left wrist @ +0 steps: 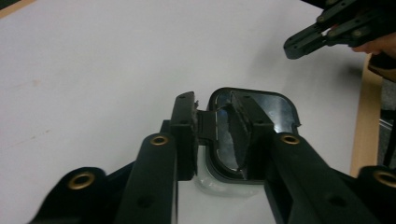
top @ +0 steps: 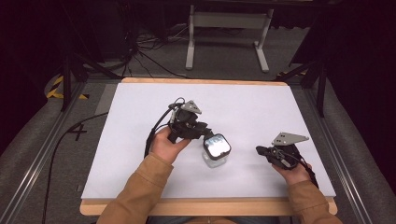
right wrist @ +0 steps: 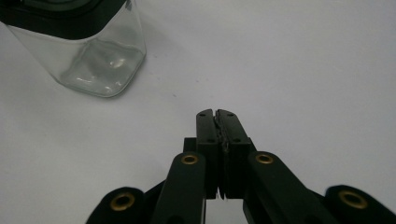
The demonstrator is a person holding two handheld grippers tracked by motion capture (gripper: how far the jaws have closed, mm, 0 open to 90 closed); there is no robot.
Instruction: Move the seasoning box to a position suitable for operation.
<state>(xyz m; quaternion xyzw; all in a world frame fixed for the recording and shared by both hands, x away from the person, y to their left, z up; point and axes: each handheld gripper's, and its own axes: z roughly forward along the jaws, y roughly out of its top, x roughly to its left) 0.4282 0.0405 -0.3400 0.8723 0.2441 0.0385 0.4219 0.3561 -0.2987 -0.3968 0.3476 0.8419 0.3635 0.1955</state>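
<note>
Near the middle of the high view, slightly below centre, a clear square jar is standing on the white tabletop, and its black-rimmed lid is tilting up toward the camera. The left gripper is reaching in from the upper left of the jar, with the person's left hand wrapping its body, and a black cable is trailing from it toward the left.

At the centre of the left gripper view, the lid is sitting between the two black jaws: they are standing partly open, one pad is pressing on a tab at the lid's left edge and the other is lying across the lid's glossy top, so they are pinching the lid. The clear jar body is showing just beneath the rim.

Over at the lower right of the high view, the right gripper is resting in the right hand, well apart from the jar, with its tips pointing left toward it. Its own view is showing the jaws pressed fully together with nothing between them, hovering above bare tabletop, while the jar is sitting in the upper left corner of that frame. The right gripper is also appearing at the upper right of the left gripper view.
</note>
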